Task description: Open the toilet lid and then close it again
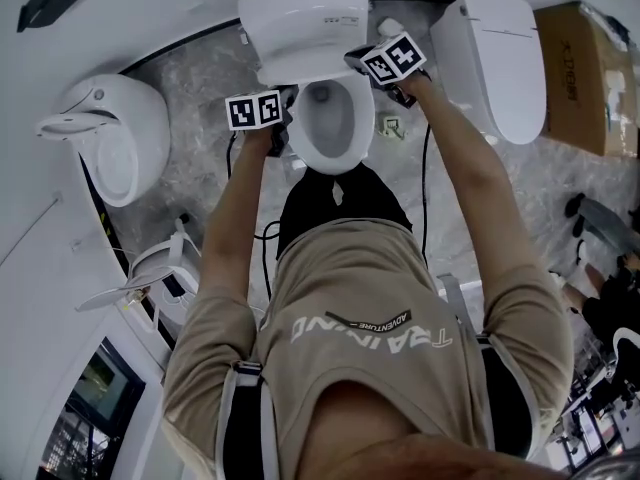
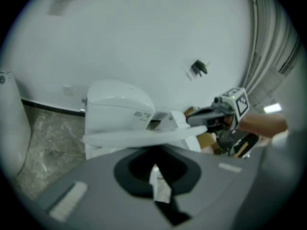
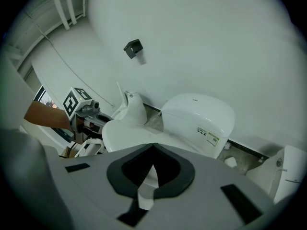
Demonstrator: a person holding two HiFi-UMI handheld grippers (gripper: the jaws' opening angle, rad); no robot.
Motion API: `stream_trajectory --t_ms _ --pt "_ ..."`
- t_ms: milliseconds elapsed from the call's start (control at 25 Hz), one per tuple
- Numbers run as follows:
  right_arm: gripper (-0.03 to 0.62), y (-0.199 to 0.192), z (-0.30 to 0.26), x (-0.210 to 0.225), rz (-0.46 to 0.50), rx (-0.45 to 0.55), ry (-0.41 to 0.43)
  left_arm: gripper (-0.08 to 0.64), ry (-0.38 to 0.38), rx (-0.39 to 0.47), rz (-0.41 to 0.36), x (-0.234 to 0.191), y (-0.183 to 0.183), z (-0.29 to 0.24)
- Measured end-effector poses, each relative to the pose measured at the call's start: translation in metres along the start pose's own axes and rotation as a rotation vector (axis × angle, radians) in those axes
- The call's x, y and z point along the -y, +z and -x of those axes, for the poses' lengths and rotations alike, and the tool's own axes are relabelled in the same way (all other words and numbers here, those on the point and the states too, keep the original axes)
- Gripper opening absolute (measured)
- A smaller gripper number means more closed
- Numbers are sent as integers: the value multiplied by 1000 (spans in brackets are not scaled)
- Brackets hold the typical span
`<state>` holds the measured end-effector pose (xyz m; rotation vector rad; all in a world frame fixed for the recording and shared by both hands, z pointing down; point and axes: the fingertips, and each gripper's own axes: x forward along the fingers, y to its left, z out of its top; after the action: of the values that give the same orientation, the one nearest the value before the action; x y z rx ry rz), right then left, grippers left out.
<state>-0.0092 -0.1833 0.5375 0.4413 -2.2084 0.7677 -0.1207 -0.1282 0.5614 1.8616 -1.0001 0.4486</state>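
The white toilet [image 1: 300,18] stands against the wall, its oval front [image 1: 331,158] towards me. In the left gripper view its lid [image 2: 139,137] shows as a thin slab, nearly edge-on, in front of the tank [image 2: 117,104]. In the right gripper view the lid [image 3: 127,134] lies just past the jaws. My left gripper [image 1: 288,103] is at the toilet's left side and my right gripper [image 1: 354,59] at its right, near the tank. Each is seen from the other: right gripper [image 2: 192,119], left gripper [image 3: 98,119], fingers against the lid's edges. Both look shut with nothing held.
A second toilet [image 1: 110,138] stands at the left, a third [image 1: 500,58] at the right, and another with a raised lid [image 1: 150,278] at lower left. A cardboard box [image 1: 580,78] sits far right. Cables trail over the marble floor [image 1: 200,78].
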Motion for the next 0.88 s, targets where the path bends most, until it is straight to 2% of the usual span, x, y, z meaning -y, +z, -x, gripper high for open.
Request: stream_trajectory --t_ms 320,640,880 --pt "14 -17 -6 -18 -15 2 7 3 0 -42 -30 3 -25 3" --pt "14 -40 -17 -34 -29 -24 14 3 5 -80 -11 1 -53 5" --pt "14 -57 -21 -42 -40 -37 9 3 2 -116 -30 3 -73 5"
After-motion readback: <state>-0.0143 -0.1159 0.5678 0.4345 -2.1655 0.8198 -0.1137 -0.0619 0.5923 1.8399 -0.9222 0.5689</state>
